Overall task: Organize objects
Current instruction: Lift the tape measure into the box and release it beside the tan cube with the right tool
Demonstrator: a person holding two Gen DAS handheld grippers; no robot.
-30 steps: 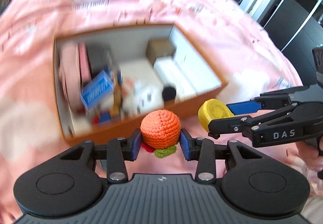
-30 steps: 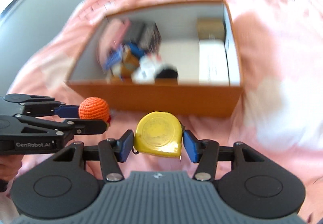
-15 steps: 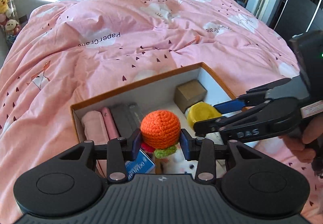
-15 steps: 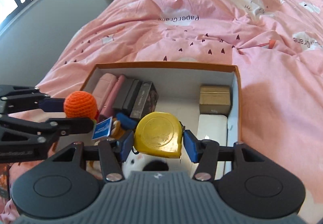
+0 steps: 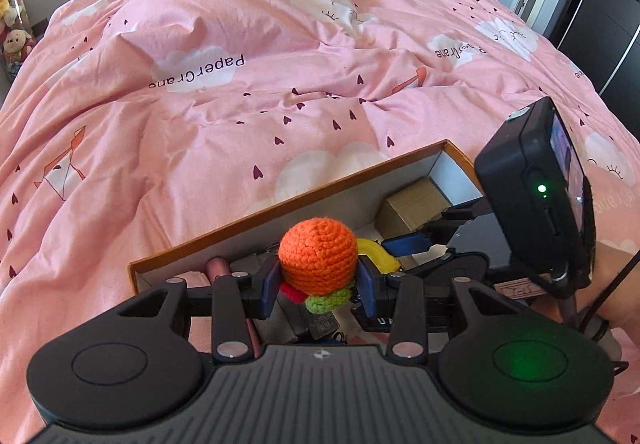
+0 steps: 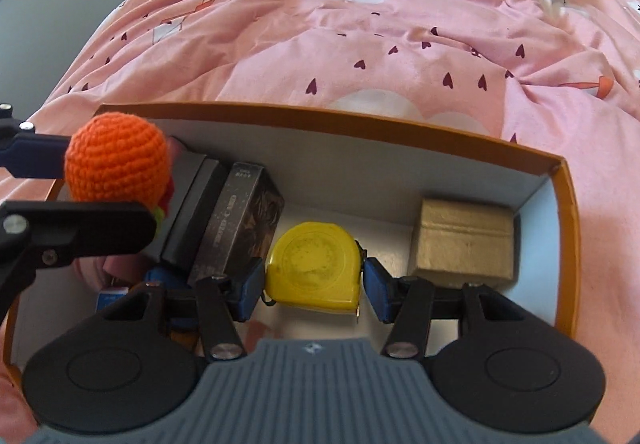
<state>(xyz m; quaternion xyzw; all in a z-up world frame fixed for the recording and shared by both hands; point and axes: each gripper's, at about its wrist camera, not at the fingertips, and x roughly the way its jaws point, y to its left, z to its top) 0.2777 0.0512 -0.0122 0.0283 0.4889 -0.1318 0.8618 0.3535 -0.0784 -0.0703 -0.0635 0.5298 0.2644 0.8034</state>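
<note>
Left claw [image 5: 318,286] clenched on orange crochet ball [image 5: 317,254], above left end of box [image 6: 566,228]. Right claw [image 6: 314,294] clenched on yellow tape measure [image 6: 316,268], low inside box, between dark card boxes [image 6: 236,228] and brown carton [image 6: 464,240]. Risk: ball released here likely rolls off tilted card boxes; claws close together, may collide.

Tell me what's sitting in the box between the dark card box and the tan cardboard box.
In the right wrist view, the yellow tape measure held by the right gripper fills that gap between the dark card box and the tan cardboard box.
</note>
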